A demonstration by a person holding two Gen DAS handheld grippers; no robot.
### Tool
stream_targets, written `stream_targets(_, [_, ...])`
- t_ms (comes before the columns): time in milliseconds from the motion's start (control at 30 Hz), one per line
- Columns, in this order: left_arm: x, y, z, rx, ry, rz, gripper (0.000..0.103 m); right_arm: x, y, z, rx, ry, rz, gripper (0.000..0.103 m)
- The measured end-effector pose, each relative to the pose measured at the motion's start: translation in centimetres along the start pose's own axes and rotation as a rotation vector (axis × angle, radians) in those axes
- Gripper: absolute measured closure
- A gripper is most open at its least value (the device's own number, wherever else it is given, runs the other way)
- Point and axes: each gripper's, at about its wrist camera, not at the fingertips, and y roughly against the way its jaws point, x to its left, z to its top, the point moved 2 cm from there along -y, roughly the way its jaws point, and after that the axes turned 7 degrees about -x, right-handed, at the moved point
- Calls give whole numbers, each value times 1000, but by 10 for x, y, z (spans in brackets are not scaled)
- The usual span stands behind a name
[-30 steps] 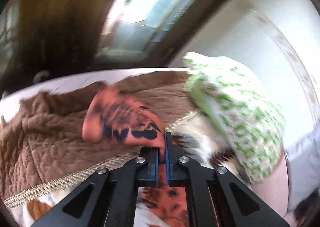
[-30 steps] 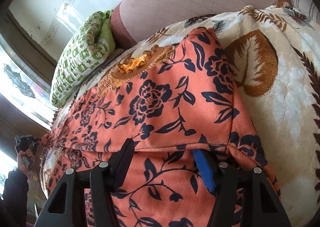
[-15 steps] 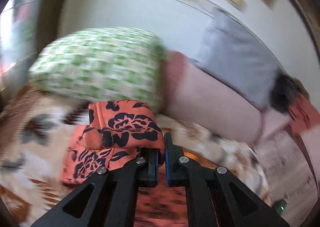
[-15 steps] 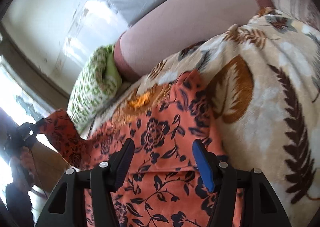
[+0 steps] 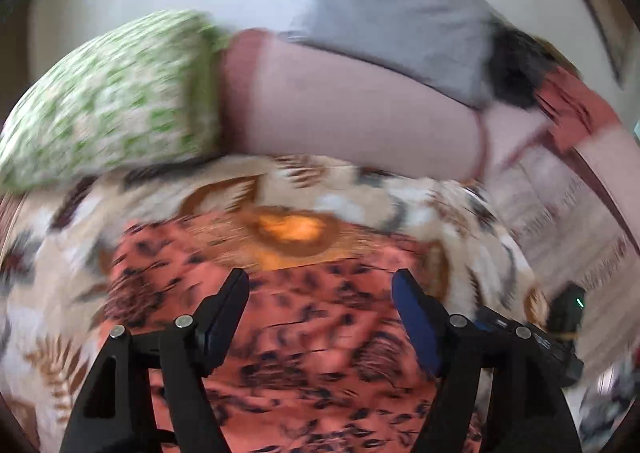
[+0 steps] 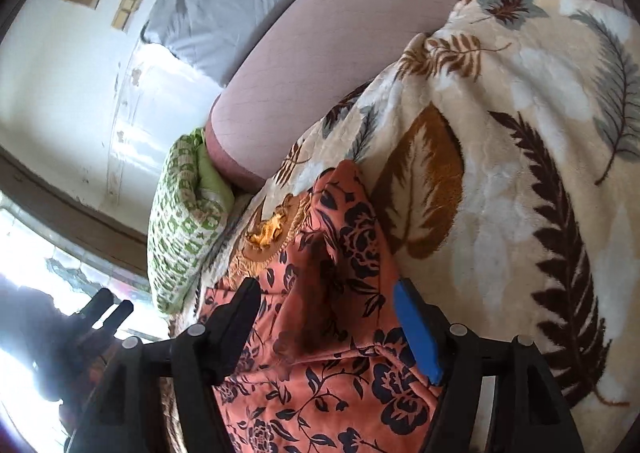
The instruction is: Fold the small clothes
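An orange garment with a dark blue flower print (image 5: 320, 373) lies on the leaf-print blanket (image 5: 48, 293), its yellow embroidered neckline (image 5: 292, 229) at the far end. My left gripper (image 5: 320, 277) hovers over it, jaws opening, pads clear of the cloth; this view is motion-blurred. In the right wrist view the garment (image 6: 344, 245) lies with a folded layer on top and a raised ridge down its middle. My right gripper (image 6: 326, 285) is above its near part, jaws opening wide, nothing pinched between them.
A green-and-white pillow (image 6: 180, 221) and a pink bolster (image 6: 320, 53) lie behind the garment, with a grey pillow (image 6: 224, 5) against the wall. The blanket (image 6: 520, 133) stretches away to the right. A window is at the left.
The left gripper carried a pinched corner of the garment across from the window side, then let it go and spread its jaws. The right gripper pulled back a little and opened wider.
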Motion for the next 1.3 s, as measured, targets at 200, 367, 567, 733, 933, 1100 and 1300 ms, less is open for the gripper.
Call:
stream_targets(200, [98, -18, -25, 31, 88, 203, 29, -7, -25, -11, 52, -18, -32, 31])
stream_targets(367, [148, -28, -41, 68, 122, 299, 29, -15, -51, -11, 92, -12, -39, 33])
stream_targets(567, [180, -52, -54, 149, 93, 406, 29, -13, -82, -14, 156, 94, -156, 73])
stream_targets(733, [198, -66, -84, 244, 126, 431, 29, 21, -70, -12, 117, 296, -211, 92])
stream_targets(933, [202, -53, -98, 221, 124, 407, 29, 61, -47, 0, -52, 451, -168, 95])
stream_targets(1100, [195, -46, -89, 172, 171, 379, 34, 56, -69, 8, -77, 508, -217, 96])
stream_targets(1300, [168, -37, -69, 47, 128, 405, 34, 3, -113, 5, 80, 438, -351, 94])
